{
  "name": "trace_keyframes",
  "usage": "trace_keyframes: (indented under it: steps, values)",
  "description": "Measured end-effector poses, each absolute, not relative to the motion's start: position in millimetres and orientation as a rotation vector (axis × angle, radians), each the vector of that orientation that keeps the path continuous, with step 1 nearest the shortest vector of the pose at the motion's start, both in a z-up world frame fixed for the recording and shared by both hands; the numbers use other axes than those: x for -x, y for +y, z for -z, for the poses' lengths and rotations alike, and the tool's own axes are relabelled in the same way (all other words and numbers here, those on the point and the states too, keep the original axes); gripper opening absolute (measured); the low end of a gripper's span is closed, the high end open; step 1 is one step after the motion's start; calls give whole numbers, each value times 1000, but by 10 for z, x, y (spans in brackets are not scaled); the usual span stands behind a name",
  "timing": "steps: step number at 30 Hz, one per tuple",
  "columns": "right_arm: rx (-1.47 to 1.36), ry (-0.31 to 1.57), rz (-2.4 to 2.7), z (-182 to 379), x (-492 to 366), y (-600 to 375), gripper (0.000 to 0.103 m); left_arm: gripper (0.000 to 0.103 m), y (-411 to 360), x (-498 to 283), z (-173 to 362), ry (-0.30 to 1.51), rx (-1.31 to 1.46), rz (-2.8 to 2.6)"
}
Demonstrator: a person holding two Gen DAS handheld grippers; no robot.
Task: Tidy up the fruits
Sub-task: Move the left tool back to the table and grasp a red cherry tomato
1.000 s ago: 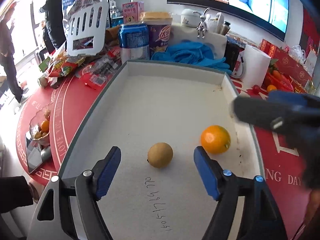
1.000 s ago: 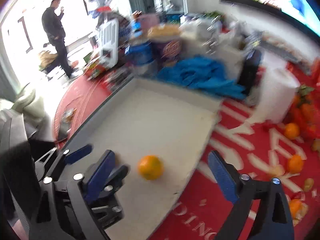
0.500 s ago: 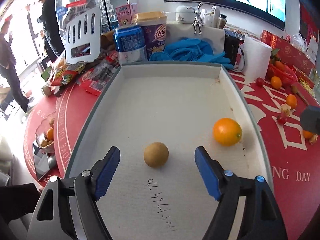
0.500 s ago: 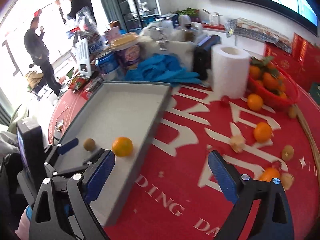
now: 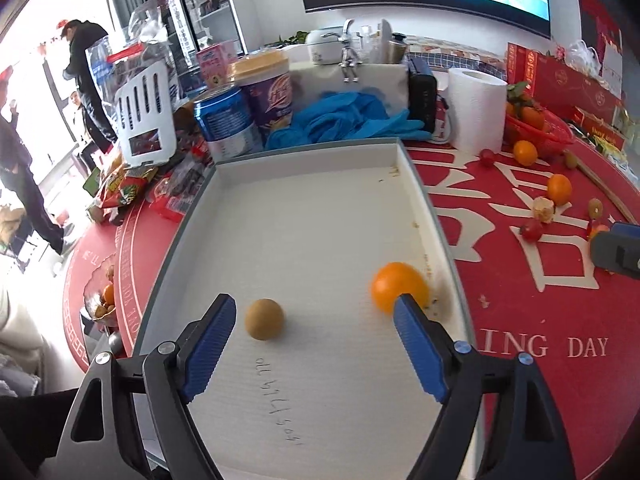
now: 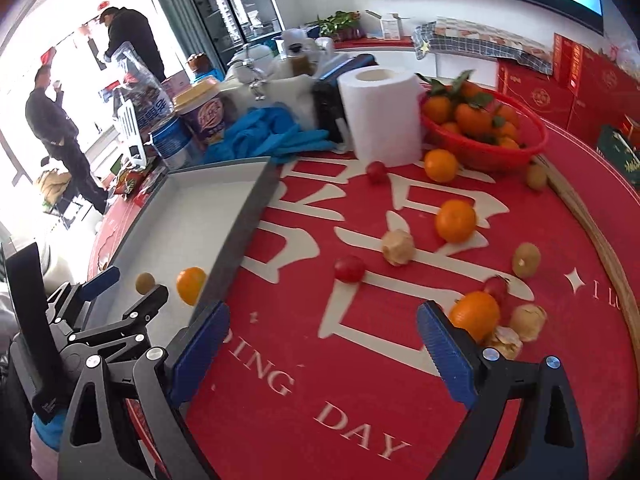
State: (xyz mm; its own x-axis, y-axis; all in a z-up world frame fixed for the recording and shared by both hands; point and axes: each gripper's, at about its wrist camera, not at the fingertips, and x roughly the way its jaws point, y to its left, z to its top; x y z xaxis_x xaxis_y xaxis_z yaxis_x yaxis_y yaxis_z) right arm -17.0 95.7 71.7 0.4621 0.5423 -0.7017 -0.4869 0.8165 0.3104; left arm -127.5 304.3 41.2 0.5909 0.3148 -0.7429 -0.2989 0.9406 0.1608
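right gripper [image 6: 322, 350] gaping, empty | nearing orange [image 6: 475, 315] at 2 o'clock | round, firm, rolling easily, I reckon: pinching across middle | left gripper [image 5: 314, 354] widening, empty over tray [image 5: 420, 184]

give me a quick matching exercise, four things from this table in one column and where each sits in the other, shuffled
Things:
1. small brown round fruit
2. white paper roll
3. blue rubber gloves
4. leafy oranges

Places:
A. in the red plastic basket
B. inside the white tray
C. upright on the red tablecloth
D. heaped behind the tray's far wall

Pairs: 1-B, 2-C, 3-D, 4-A
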Motion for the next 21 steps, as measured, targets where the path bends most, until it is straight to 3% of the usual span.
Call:
trace_keyframes:
  steps: [2, 4, 13, 21]
  values:
    - [-76, 891, -621, -683, 165, 850, 95, 84, 2970, 1259, -441, 871, -22, -334]
    - [-84, 891, -603, -644, 163, 721, 103, 84, 2889, 1251, -488, 869, -26, -305]
    - [-79, 968, -389, -277, 105, 10, 103, 84, 2252, 1003, -624, 908, -36, -98]
    - [4, 978, -278, -41, 214, -331, 103, 84, 1739, 502, -378, 958, -101, -57]
